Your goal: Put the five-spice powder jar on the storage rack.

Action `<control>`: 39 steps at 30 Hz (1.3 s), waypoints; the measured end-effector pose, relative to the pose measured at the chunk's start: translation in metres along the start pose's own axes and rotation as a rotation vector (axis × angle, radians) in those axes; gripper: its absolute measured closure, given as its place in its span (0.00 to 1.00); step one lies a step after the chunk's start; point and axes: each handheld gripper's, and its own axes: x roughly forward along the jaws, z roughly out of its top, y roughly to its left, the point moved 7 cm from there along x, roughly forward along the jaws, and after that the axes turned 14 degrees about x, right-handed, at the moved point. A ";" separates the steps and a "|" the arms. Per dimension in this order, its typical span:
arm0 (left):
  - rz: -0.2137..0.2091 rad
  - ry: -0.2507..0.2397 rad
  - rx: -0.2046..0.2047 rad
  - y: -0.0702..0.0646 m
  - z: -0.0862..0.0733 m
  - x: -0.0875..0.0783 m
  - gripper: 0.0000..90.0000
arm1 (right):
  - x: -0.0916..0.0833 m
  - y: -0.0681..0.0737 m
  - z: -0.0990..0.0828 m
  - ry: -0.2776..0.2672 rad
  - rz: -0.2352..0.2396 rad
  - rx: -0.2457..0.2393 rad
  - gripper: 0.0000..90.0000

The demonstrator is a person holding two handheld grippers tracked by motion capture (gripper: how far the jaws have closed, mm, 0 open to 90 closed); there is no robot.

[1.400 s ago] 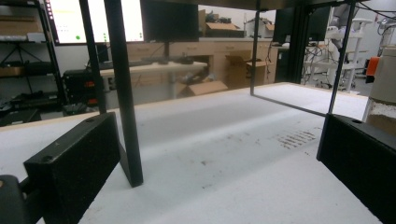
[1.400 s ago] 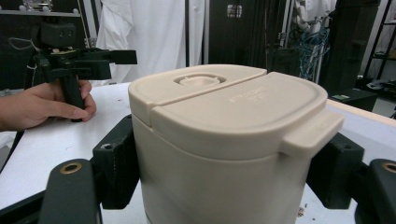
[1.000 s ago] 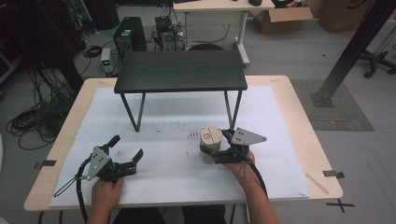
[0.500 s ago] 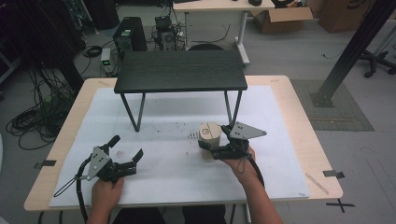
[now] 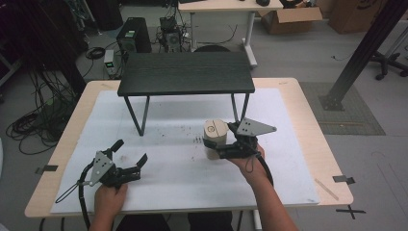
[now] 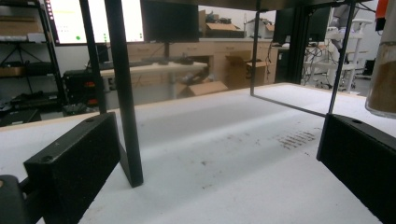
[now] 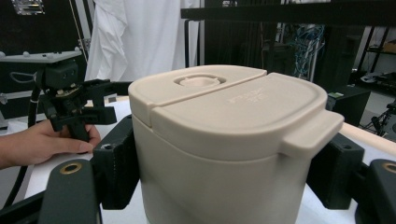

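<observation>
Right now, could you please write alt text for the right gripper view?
A beige lidded container sits between the right gripper's two black jaws, which press its sides. Behind it to the left, a hand holds the left gripper on the white table.

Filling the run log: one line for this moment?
right claw: shut on beige container | left claw: open, resting on table mat

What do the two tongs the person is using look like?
Both tongs are black, each with two blocky, rough-textured jaws. The left tongs and the right tongs each carry a grey three-cornered plate dotted with small holes. A black cable trails from each back toward the person. The person's forearms are bare, with no sleeves in sight.
</observation>
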 end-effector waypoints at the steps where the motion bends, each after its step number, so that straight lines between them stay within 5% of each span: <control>1: 0.000 0.000 0.000 0.000 0.000 0.000 0.00 | 0.000 0.000 0.000 0.000 0.000 0.000 0.27; 39: 0.000 -0.001 -0.002 0.000 0.000 0.000 0.00 | 0.003 0.016 0.084 -0.030 0.013 -0.027 0.27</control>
